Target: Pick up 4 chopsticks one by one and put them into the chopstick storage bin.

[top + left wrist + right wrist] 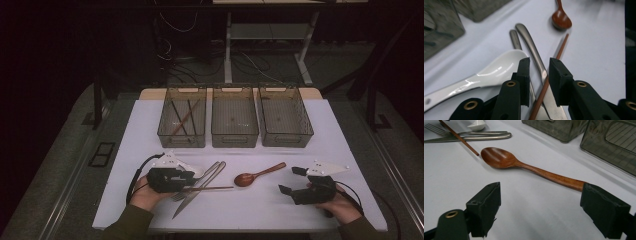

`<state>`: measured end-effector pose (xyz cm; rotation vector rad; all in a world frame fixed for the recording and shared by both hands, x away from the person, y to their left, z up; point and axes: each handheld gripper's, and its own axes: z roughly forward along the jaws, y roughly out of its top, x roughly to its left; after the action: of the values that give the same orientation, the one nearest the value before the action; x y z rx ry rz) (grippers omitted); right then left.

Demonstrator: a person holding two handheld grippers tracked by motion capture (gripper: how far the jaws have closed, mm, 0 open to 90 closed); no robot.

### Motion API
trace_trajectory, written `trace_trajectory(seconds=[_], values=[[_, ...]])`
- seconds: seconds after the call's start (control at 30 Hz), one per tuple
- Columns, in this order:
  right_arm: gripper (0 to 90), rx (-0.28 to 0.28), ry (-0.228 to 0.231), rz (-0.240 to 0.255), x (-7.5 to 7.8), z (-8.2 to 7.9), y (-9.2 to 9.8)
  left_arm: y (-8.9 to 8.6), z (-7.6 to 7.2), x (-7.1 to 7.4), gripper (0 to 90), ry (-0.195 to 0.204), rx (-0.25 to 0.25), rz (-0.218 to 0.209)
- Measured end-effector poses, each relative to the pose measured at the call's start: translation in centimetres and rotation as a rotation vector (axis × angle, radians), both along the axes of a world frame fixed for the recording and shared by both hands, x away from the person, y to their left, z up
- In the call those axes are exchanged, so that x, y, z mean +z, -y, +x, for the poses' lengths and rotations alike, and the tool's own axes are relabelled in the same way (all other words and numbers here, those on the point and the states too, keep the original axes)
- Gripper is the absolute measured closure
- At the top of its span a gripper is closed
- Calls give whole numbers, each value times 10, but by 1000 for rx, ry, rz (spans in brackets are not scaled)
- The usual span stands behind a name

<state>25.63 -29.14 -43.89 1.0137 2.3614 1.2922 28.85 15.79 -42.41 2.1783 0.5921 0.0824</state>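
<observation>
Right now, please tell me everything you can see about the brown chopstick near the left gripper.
The chopstick is one thin, straight, reddish-brown stick that looks like wood. It lies flat on the white table, crossing over the blade of the metal knife. Its far tip points toward the wooden spoon and stops just short of the bowl, apart from it. Its near part runs between the jaws of the left gripper, which stand narrowly apart around it; I cannot tell whether the pads press on it yet.

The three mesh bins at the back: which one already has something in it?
The left bin: dark and brown chopsticks lie crossed inside it. The middle bin and right bin look empty.
</observation>
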Motion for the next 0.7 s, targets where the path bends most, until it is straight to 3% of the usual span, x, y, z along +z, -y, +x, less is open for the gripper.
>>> trace_trajectory(seconds=[0.37, 0.7], values=[[166, 3, 0, -5, -1, 1, 0, 6, 0, -12, 730, -35, -42, 69], [166, 4, 0, -7, -1, 1, 0, 5, 1, -16, 756, -47, -55, 94]])
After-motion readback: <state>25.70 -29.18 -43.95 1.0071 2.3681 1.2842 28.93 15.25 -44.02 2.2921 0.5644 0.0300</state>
